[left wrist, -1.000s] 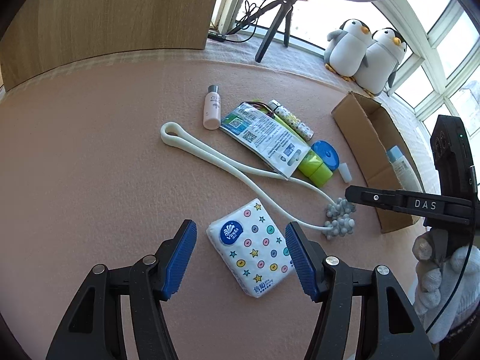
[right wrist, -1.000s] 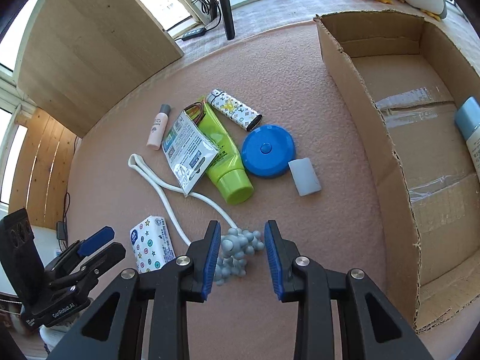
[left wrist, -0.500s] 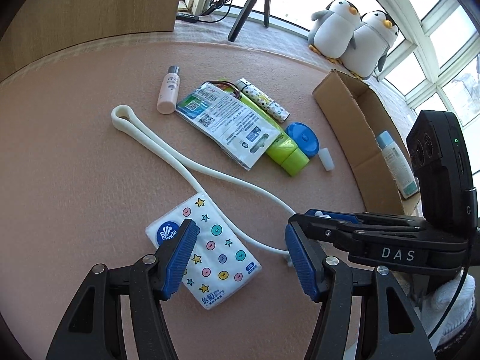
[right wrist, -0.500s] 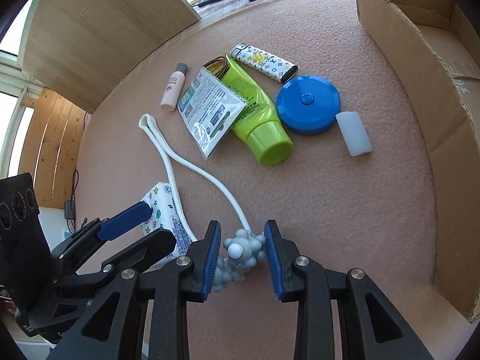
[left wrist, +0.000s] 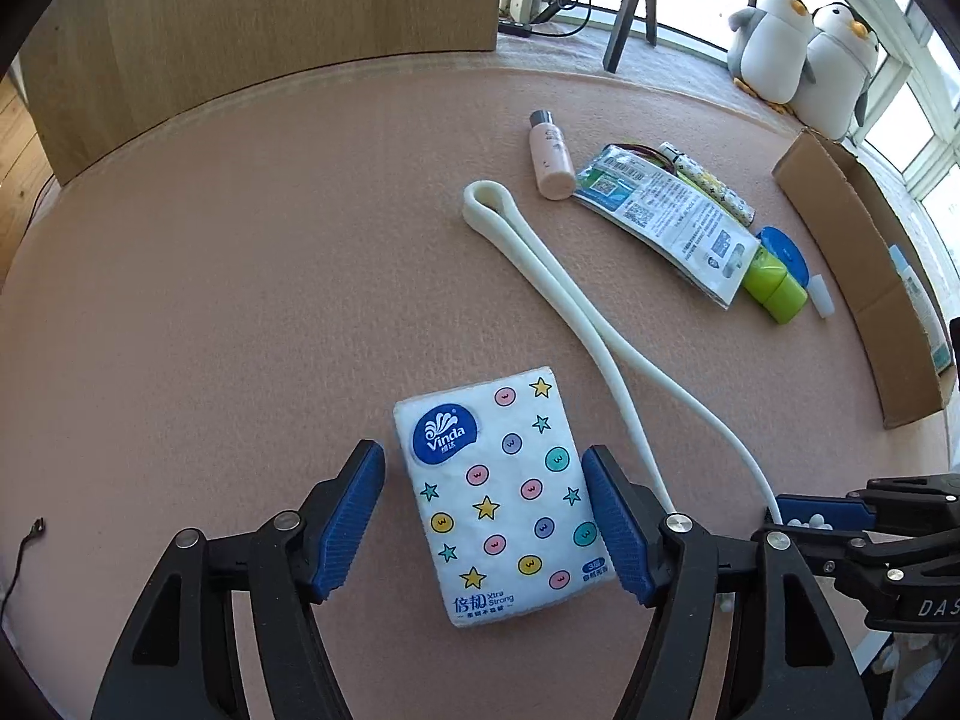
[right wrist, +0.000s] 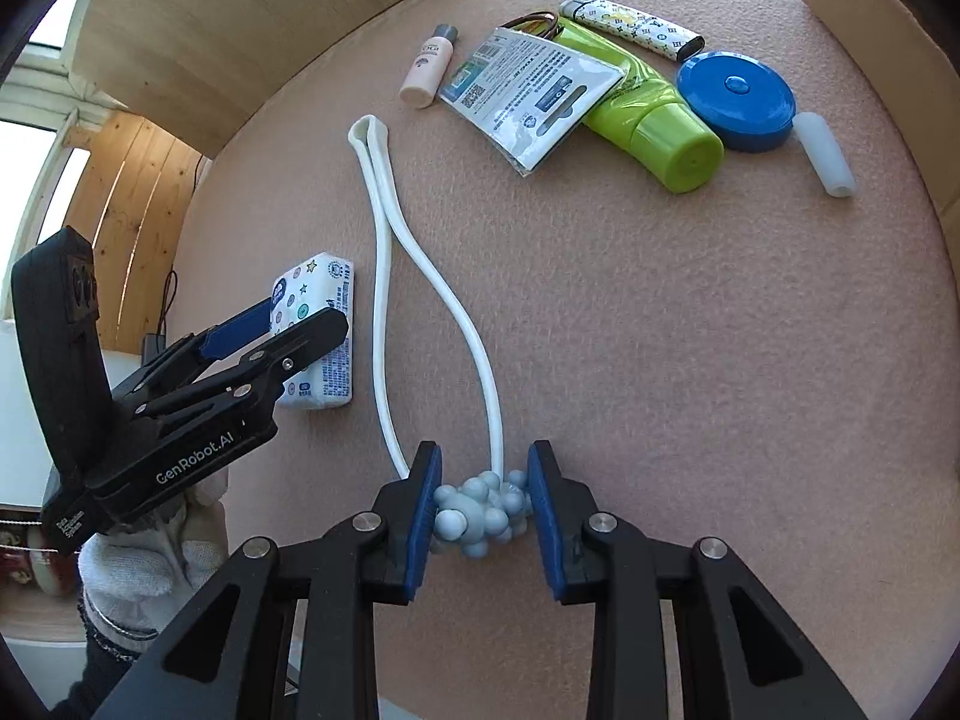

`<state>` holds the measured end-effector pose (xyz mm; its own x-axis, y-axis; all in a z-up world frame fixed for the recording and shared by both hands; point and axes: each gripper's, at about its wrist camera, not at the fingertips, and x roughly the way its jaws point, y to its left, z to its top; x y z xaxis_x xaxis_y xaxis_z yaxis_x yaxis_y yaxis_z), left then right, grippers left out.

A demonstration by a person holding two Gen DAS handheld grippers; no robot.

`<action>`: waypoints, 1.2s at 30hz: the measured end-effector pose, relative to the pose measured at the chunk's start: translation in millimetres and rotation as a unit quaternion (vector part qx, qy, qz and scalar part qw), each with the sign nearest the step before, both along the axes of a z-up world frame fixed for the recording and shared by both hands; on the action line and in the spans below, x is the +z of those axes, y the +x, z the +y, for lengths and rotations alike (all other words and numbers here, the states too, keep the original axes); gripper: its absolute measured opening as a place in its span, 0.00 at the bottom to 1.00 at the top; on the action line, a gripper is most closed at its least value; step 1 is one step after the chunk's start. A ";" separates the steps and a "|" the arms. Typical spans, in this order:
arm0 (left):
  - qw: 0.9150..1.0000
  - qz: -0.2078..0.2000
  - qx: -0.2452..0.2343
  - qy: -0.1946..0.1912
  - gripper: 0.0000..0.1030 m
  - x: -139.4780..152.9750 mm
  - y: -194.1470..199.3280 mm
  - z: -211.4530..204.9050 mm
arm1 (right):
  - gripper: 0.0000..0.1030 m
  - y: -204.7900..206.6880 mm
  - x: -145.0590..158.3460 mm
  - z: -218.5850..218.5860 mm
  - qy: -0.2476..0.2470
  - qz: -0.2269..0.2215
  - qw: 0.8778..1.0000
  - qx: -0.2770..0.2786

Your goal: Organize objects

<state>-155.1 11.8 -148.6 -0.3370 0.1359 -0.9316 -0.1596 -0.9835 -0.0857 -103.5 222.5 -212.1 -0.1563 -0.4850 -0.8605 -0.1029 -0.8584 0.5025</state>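
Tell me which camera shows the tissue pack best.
The left wrist view: the tissue pack lies face up between the open left gripper, print fully visible. The right wrist view shows only its edge, partly hidden behind that gripper.

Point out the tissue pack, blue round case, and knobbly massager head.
tissue pack (left wrist: pixel 498 492), left wrist view, centre of printed face
blue round case (right wrist: pixel 737 97), right wrist view, lid top
massager head (right wrist: pixel 480 516), right wrist view, ball cluster

Both wrist views look down close over the pink table (left wrist: pixel 240 300), sharing the tissue pack (left wrist: pixel 501 498)
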 end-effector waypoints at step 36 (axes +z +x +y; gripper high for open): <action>0.988 -0.060 0.008 0.144 0.23 -4.0 47.7 23.5 | 0.21 -11.2 3.8 -19.6 0.053 0.035 0.994 0.089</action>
